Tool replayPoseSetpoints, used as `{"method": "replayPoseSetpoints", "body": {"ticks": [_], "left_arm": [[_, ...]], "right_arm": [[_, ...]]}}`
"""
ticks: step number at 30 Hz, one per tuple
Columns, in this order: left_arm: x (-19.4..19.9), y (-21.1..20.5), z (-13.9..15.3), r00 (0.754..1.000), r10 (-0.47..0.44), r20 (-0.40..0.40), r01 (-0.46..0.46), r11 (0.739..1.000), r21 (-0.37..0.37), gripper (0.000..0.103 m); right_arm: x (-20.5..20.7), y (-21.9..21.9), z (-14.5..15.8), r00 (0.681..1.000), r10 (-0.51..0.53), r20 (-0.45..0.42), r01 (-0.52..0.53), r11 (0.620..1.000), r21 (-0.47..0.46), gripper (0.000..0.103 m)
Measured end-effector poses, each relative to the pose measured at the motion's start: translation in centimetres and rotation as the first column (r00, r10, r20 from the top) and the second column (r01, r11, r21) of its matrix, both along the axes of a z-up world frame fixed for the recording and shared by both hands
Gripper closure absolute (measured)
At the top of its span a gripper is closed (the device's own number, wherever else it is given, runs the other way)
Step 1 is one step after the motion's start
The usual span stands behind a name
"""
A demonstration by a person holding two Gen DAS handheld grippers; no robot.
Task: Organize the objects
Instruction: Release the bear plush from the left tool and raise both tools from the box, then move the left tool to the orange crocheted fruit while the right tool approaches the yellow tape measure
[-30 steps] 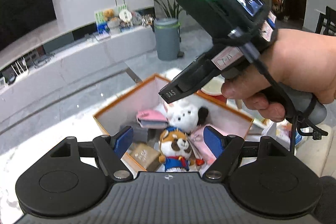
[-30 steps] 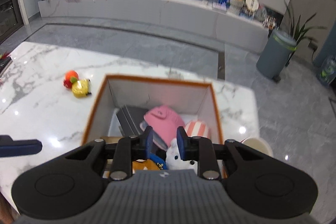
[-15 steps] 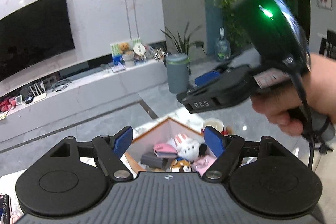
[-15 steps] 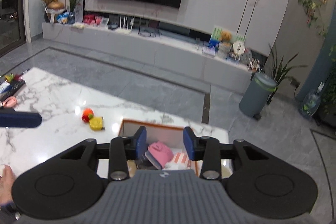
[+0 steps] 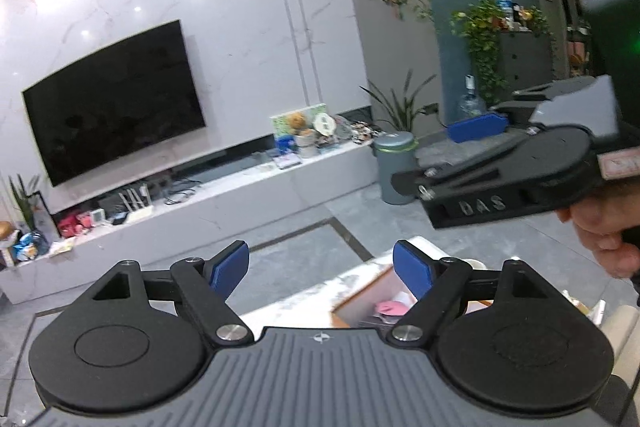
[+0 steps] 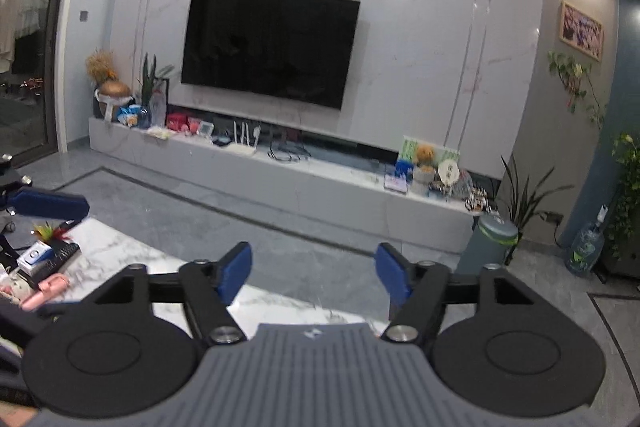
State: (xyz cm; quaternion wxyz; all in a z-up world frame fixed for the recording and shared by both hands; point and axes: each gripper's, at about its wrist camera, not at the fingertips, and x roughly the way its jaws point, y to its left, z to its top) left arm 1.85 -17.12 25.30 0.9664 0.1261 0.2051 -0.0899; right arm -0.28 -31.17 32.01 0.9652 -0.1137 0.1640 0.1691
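Note:
My left gripper (image 5: 321, 269) is open and empty, raised high and pointing at the TV wall. Low in its view, the orange-rimmed box (image 5: 362, 297) sits on the marble table (image 5: 292, 301), with a pink item (image 5: 390, 307) inside; the rest of its contents are hidden by my gripper. My right gripper (image 6: 315, 273) is open and empty, raised above the table (image 6: 132, 259). It also shows in the left wrist view, held in a hand at the right, with one blue pad (image 5: 476, 127) visible. One blue pad of my left gripper (image 6: 48, 203) shows at the left of the right wrist view.
Small items lie at the table's left end: a pink object (image 6: 46, 291), a blue-and-white box (image 6: 36, 255), a dark remote (image 6: 60, 255). A grey bin (image 6: 494, 243) stands on the floor by the long TV bench (image 6: 280, 175). A white cup (image 5: 474, 263) stands beyond the box.
Both grippers have lifted and tilted up, so the box and toys dropped almost out of view. My right gripper's jaws opened from nearly shut to wide.

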Motion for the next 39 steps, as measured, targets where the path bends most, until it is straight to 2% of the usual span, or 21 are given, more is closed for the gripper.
{"method": "replayPoseSetpoints", "body": {"ticks": [3,6,12,17,22,28,31,39], "left_arm": [[0.5,1.7,0.1,0.999,0.033,0.012,-0.033,0.999,-0.010,0.007],[1.4,3.1,-1.0,0.999,0.054,-0.009,-0.054,0.998,-0.016,0.007],[4.4,6.3,-5.0,0.991,0.098,-0.094,-0.101,0.995,-0.028,0.007],[7.1,9.3,-8.3,0.979,0.119,-0.166,-0.128,0.991,-0.046,0.007],[8.9,12.2,-12.1,0.964,0.137,-0.229,-0.158,0.984,-0.079,0.007],[11.5,14.5,-17.6,0.940,0.148,-0.307,-0.179,0.981,-0.078,0.007],[13.0,15.5,-20.4,0.927,0.141,-0.348,-0.186,0.977,-0.101,0.007],[15.7,16.1,-26.3,0.912,0.128,-0.389,-0.180,0.979,-0.099,0.007]], "right_arm": [[-0.3,1.9,0.6,1.000,0.026,0.015,-0.027,1.000,0.011,0.026],[0.1,4.1,0.3,0.998,0.056,0.015,-0.056,0.998,0.022,0.026],[2.4,8.6,-3.3,0.998,0.068,-0.019,-0.068,0.998,-0.006,0.026],[6.0,10.8,-7.7,0.992,0.080,-0.100,-0.082,0.997,-0.014,0.025],[9.7,12.5,-12.3,0.982,0.076,-0.173,-0.073,0.997,0.019,0.024],[14.7,15.2,-19.4,0.959,0.061,-0.276,-0.051,0.998,0.042,0.024],[16.9,16.0,-23.1,0.944,0.045,-0.326,-0.029,0.998,0.056,0.024],[21.8,17.2,-31.5,0.919,0.001,-0.393,0.028,0.997,0.069,0.024]]}}
